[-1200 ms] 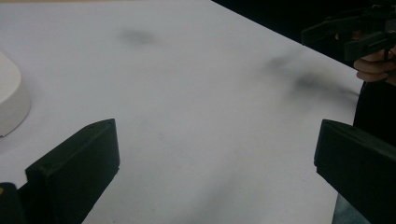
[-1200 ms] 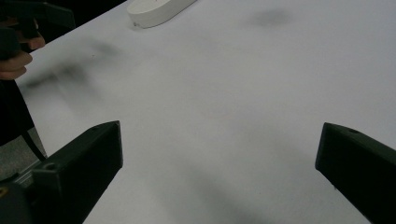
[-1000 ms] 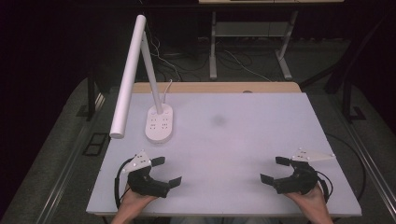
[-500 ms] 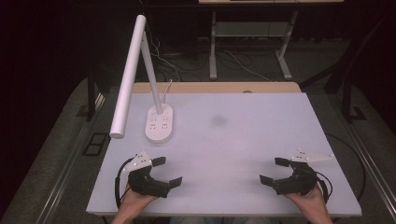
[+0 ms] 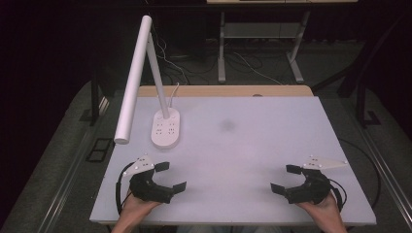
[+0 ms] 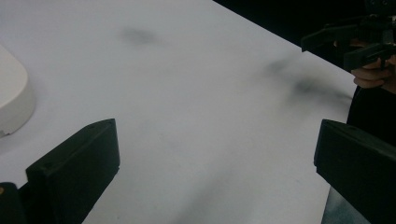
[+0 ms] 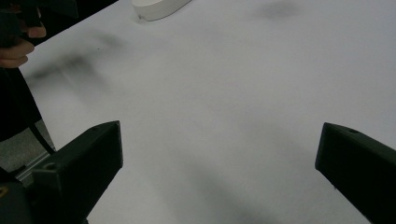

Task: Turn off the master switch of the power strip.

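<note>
High view looks down on a white table [image 5: 252, 145] with two hand-held grippers near its front edge. The left gripper [image 5: 171, 176] sits at the front left corner, its jaws spread wide with nothing between them. The right gripper [image 5: 286, 178] sits at the front right, well apart from the left one, jaws likewise spread and empty. Each points inward toward the middle of the table. Between them lies a broad stretch of bare tabletop, running back to the far edge, where a strip of wood [image 5: 228, 91] shows behind the white surface.

At the back left stands a white desk lamp [image 5: 133, 77], the thing nearest the left gripper. Its oval base [image 5: 165, 127] rests on the table and carries rows of small marks, too small to make out. Its long tube head slants forward past the left edge of the table. A thin cable leaves the base toward the back.

A faint grey smudge [image 5: 226, 125] marks the table centre.

Left gripper view shows its own two black jaws far apart, a corner of the lamp base cut off at the left, and the right gripper at the upper right. Right gripper view shows its jaws wide apart and the end of the lamp base at the top.

The forearms are cut off at the bottom edge.
</note>
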`<state>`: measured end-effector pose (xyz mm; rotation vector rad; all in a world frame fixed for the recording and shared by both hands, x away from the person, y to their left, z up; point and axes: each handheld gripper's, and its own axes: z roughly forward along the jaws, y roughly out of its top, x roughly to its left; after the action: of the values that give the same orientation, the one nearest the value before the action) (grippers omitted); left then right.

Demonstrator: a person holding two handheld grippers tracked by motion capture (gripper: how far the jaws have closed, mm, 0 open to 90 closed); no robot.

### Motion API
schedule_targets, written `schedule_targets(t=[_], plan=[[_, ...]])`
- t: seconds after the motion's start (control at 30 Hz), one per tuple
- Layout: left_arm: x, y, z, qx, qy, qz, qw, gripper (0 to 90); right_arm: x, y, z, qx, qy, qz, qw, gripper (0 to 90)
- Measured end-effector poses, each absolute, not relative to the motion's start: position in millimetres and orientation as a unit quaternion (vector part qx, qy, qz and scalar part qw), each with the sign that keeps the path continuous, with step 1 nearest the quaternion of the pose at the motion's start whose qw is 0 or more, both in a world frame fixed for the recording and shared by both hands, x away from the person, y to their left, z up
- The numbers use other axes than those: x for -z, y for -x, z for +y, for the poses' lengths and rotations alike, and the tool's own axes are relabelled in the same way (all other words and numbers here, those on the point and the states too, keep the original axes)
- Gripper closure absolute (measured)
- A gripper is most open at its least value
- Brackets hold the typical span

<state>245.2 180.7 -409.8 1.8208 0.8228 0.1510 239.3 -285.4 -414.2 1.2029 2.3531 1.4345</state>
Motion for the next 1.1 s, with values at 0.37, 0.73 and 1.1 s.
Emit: schedule_targets(t=[0.37, 0.73, 1.1], plan=[[402.4, -253.8, 182.5, -0.058, -0.772, 0.347, 0.53, 0.0, 414.0, -238.9, -286.3, -0.476, -0.402, 0.779, 0.066, 0.3], [394.5, -262.2, 189.3, -0.054, -0.773, 0.353, 0.524, 0.0, 414.3, -239.1, -286.5, -0.474, -0.404, 0.78, 0.064, 0.2], [388.4, -274.4, 196.0, -0.048, -0.775, 0.354, 0.521, 0.0, 414.9, -240.2, -287.2, -0.473, -0.404, 0.78, 0.065, 0.2]])
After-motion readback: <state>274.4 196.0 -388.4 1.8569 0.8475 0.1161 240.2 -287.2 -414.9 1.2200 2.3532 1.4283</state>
